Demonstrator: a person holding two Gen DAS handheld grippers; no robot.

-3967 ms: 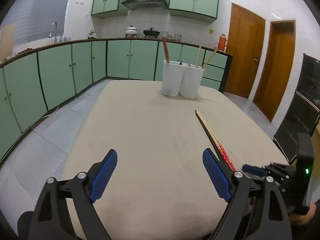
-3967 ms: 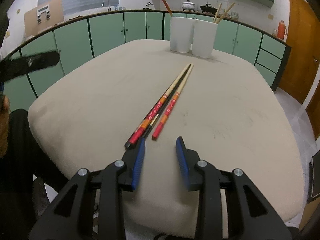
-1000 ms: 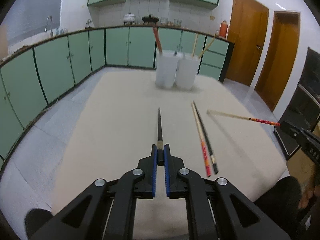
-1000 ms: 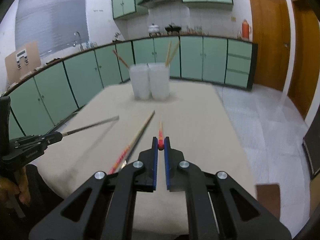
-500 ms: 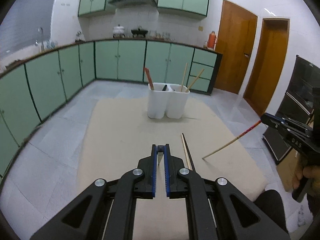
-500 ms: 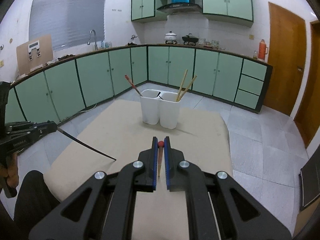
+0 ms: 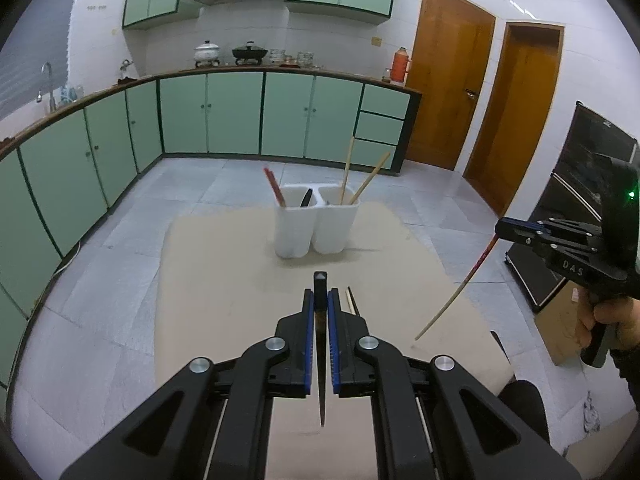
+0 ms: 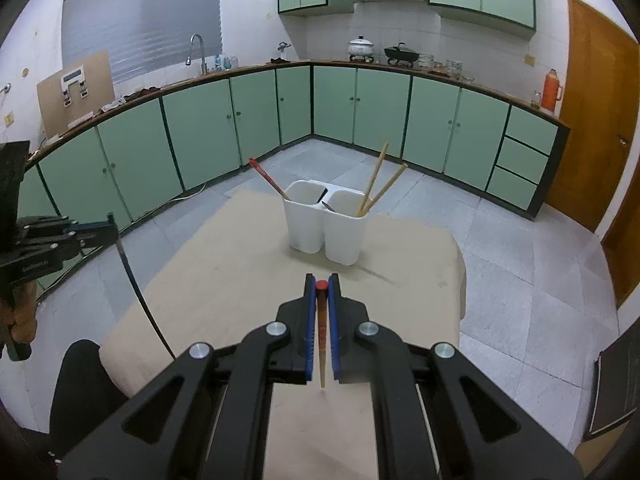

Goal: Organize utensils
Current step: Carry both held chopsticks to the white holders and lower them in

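Nearest in the left wrist view, the left hand-held gripper (image 7: pixel 320 308) is clamped on a black chopstick (image 7: pixel 320 360), blunt end up between the blue pads, thin tip hanging toward the camera; in the right wrist view the right hand-held gripper (image 8: pixel 321 300) is likewise closed on a red-topped chopstick (image 8: pixel 322 344), red cap at the pads, pale tip pointing down. Both sticks are held clear above the tabletop (image 7: pixel 224 280), so the step in hand looks like the carry: each stick lifted, neither yet delivered.

Further out, on the tabletop just beyond the left gripper, another chopstick (image 7: pixel 352 300) lies flat, largely hidden behind the finger; farther still stands the white two-compartment holder (image 7: pixel 316 224), its left cell holding a red stick and a dark one, its right cell two pale ones.

The next move, as I judge it, calls for bringing each tip over the holder's mouth, tilting the stick nearer upright, and letting go only once the tip is inside a cell; matching by colour would suggest the left cell, though that is a guess.

Only the left view shows the leftover stick on the tabletop and the red-topped stick's whole length, side-on; only the right view shows the black stick's full hanging length.
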